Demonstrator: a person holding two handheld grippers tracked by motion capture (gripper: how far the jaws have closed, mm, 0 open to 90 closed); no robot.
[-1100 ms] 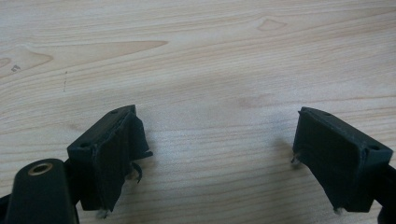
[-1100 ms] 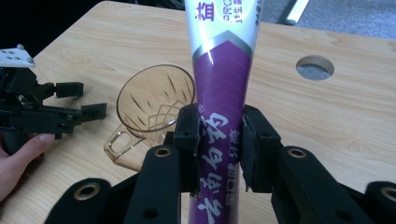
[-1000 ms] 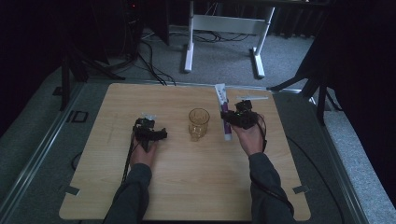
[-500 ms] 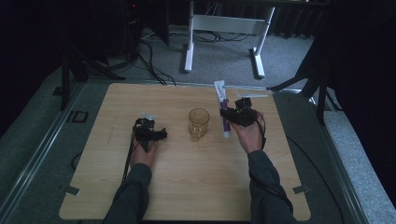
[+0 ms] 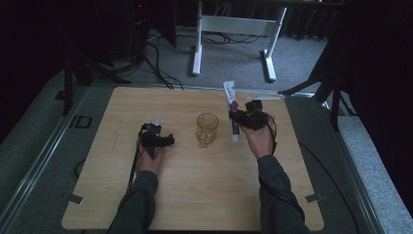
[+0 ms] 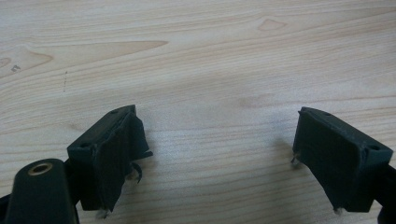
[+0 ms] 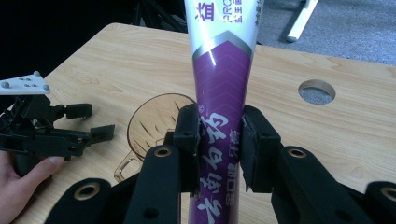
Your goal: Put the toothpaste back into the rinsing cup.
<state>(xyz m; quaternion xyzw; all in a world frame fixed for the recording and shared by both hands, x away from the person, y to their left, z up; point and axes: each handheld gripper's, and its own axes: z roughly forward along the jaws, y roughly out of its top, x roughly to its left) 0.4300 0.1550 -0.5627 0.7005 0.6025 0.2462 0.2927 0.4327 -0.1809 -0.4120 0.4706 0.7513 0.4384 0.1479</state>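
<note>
Across the middle of the high view, a pale wooden table with rounded corners (image 5: 195,195), a round hole (image 7: 316,91) through it at the right of the right gripper view. Beyond its far edge, at the top centre of the frame, a white metal stand with two feet (image 5: 234,24) on grey carpet. Entering from the bottom edge, two dark-sleeved forearms.

Right of centre, the right gripper (image 5: 239,117), black, in the person's right hand (image 5: 259,139), clamped on a long white-and-purple toothpaste tube (image 5: 232,114). In the right gripper view, both jaws pressed against the purple lower part of the tube (image 7: 219,116), its white upper part running off the top edge. In the high view, tube raised at a slant, one end pointing to the upper part of the frame, the other near the table just right of the mug.

Left of centre, the left gripper (image 5: 160,141), black with a grey plate on top, in the left hand (image 5: 148,161). In its own view, jaws spread wide over bare wood, nothing between them.

At the centre, a small amber glass mug with a handle (image 5: 207,129), upright on the table, between the two grippers and apart from both.
</note>
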